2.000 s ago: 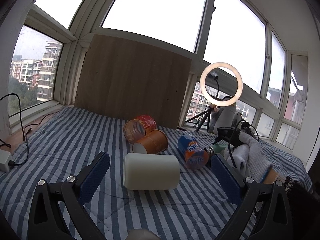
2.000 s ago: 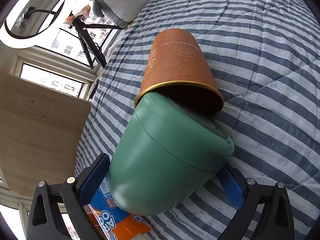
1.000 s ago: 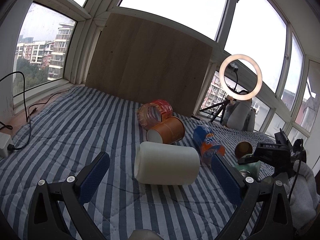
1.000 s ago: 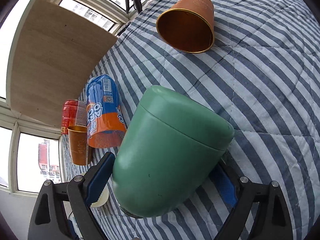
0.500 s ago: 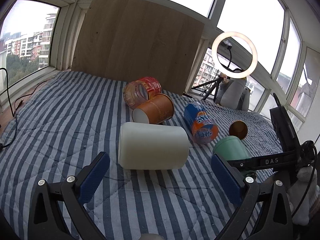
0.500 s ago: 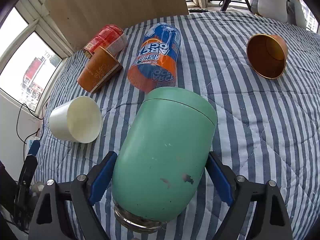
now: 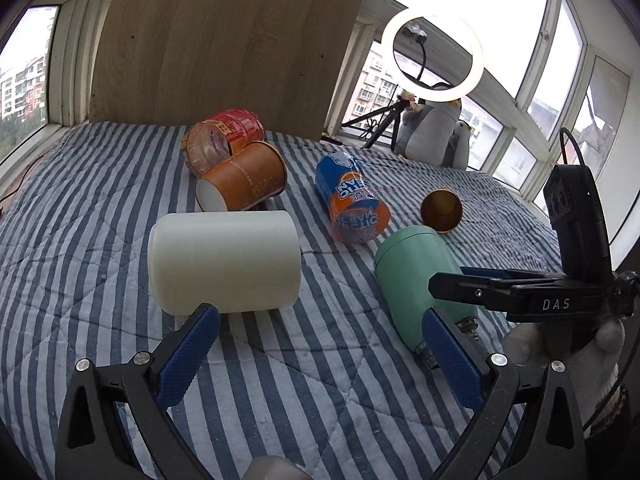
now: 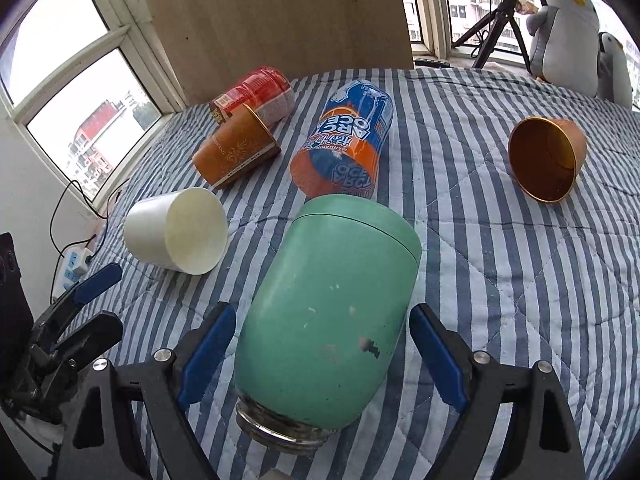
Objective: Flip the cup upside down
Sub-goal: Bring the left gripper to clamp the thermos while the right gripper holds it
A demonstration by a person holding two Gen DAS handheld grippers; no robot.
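A mint-green cup (image 8: 328, 312) lies on its side on the striped bedspread, metal rim toward the right camera. It sits between the pads of my right gripper (image 8: 320, 356), whose jaws stand open with gaps on both sides. The cup (image 7: 416, 276) also shows in the left wrist view with the right gripper (image 7: 516, 296) around it. My left gripper (image 7: 320, 360) is open and empty, just in front of a white cup (image 7: 224, 264) lying on its side.
More cups lie on their sides: an orange paper cup (image 7: 244, 184), a red clear cup (image 7: 220, 140), a blue-orange cup (image 7: 352, 200), a copper cup (image 7: 442, 210). A wooden board (image 7: 224, 48), ring light (image 7: 432, 56) and plush toys (image 7: 432, 136) stand behind.
My right gripper has swung round with the green cup and brought it down onto the bedspread, and its jaws have spread off the cup. The left gripper has edged toward the white cup.
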